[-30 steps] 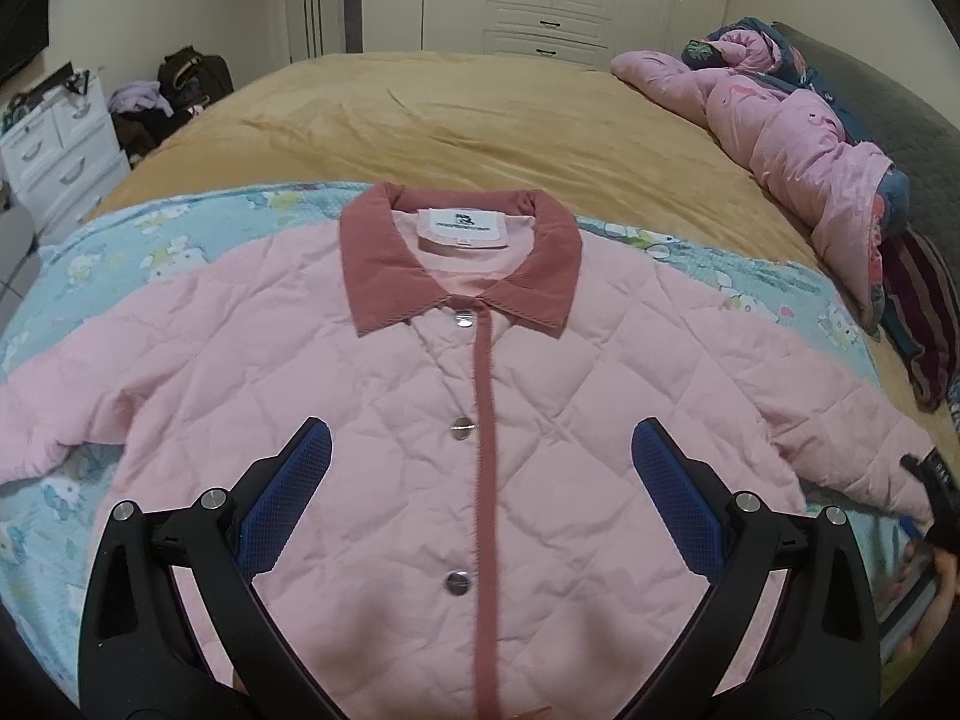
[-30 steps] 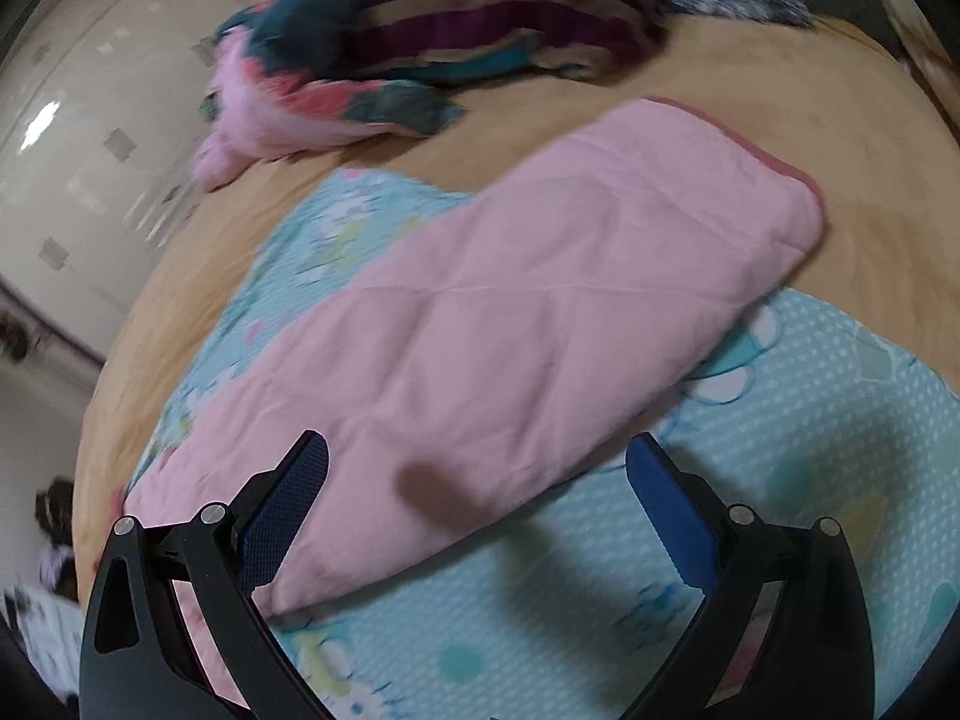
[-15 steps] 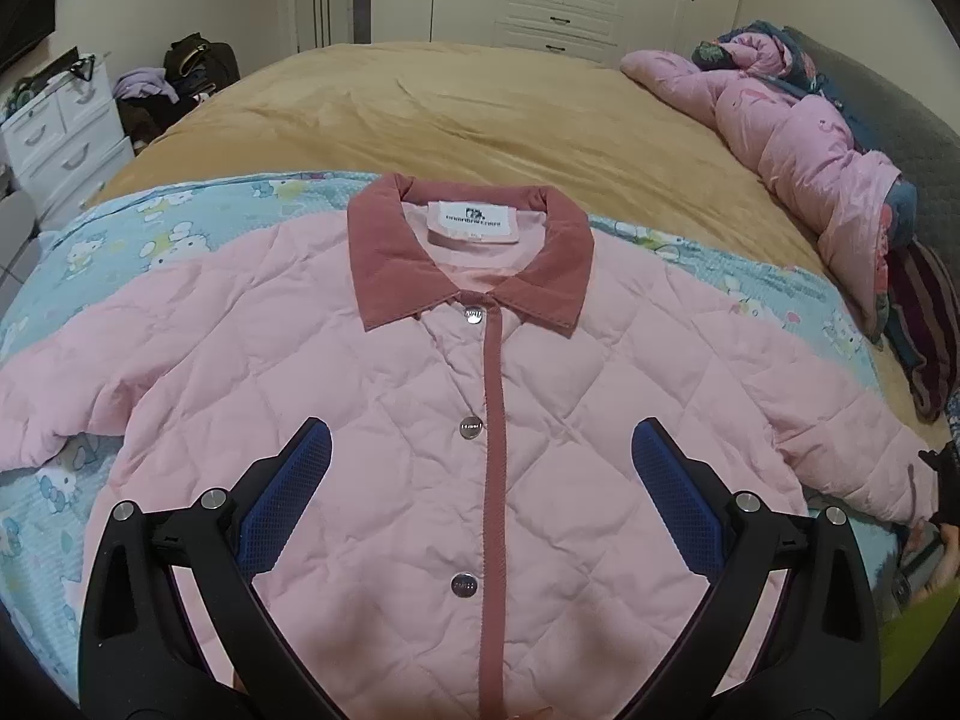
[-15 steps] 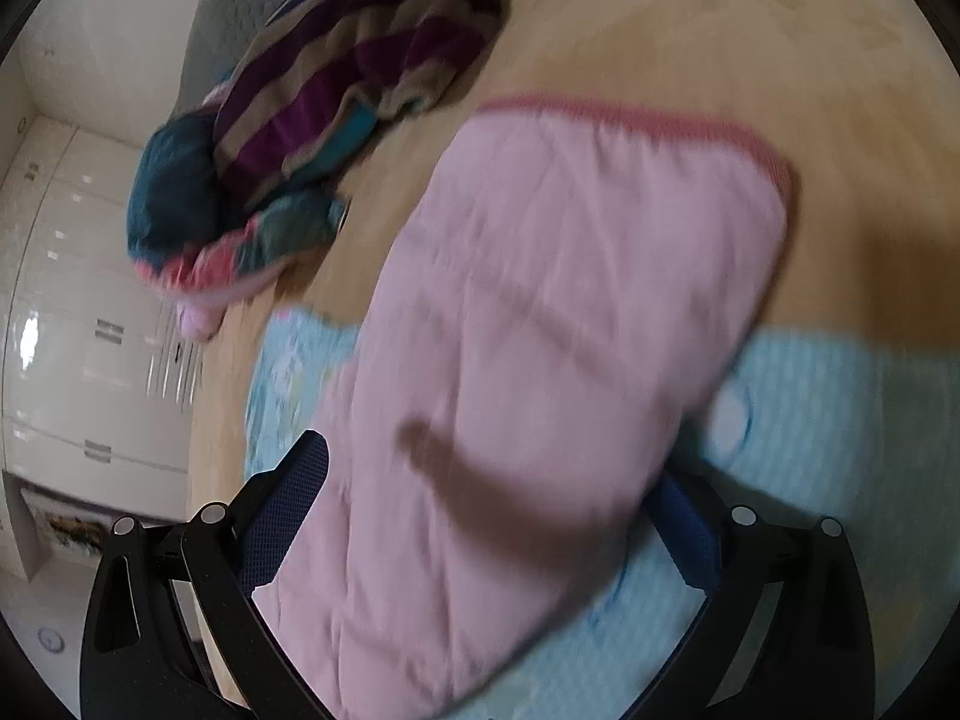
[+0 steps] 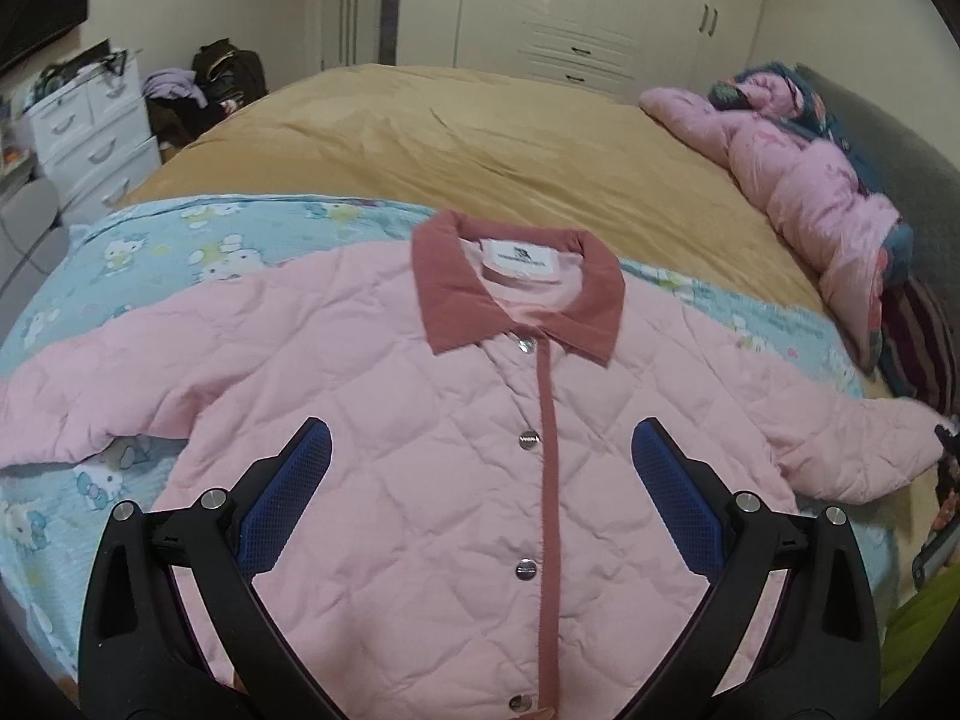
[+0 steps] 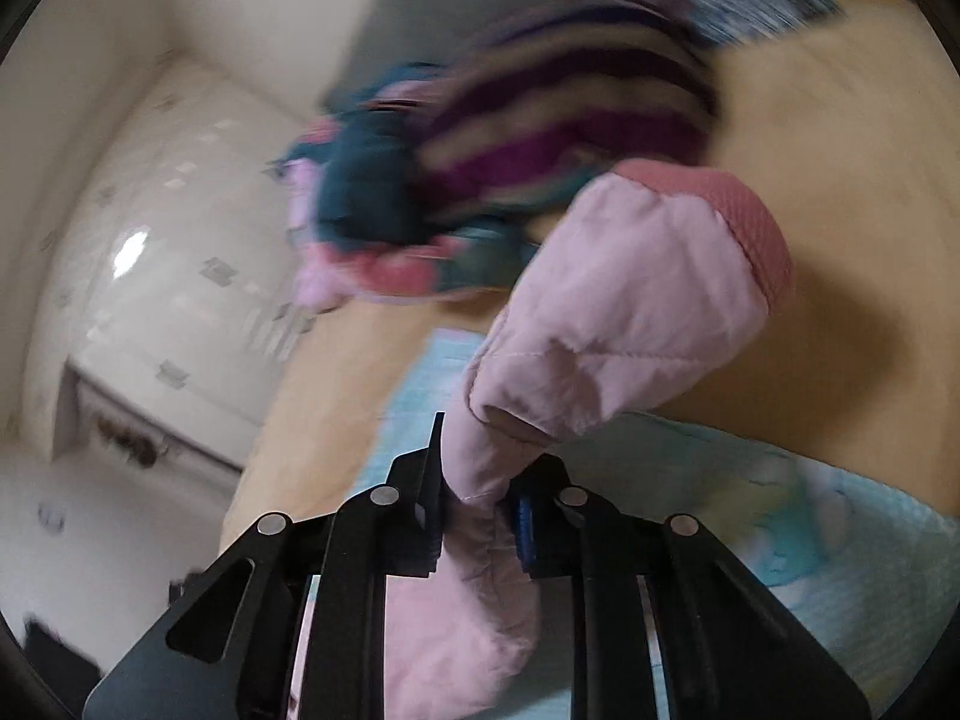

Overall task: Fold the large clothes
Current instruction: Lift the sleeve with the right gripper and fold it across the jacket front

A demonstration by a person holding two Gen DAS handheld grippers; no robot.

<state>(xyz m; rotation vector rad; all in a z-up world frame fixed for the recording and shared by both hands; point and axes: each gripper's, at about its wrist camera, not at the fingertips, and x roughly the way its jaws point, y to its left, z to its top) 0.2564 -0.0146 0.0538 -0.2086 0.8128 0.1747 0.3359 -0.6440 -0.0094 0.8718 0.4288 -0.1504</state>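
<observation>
R gripper jaws just closed on pink quilted jacket sleeve, cuff lifted off blue sheet; L gripper jaws wide apart above jacket front, holding nothing.

A white label is sewn inside the neck of the pink jacket, just behind the dark pink collar. It has a small dark logo and a line of tiny letters under it, but the letters are too small to read. The round metal snap buttons down the front have tiny marks on them too, and those cannot be read either. The blue sheet under the jacket shows little cartoon cats, with no words that can be made out. The right wrist view is blurry and shows no writing.
</observation>
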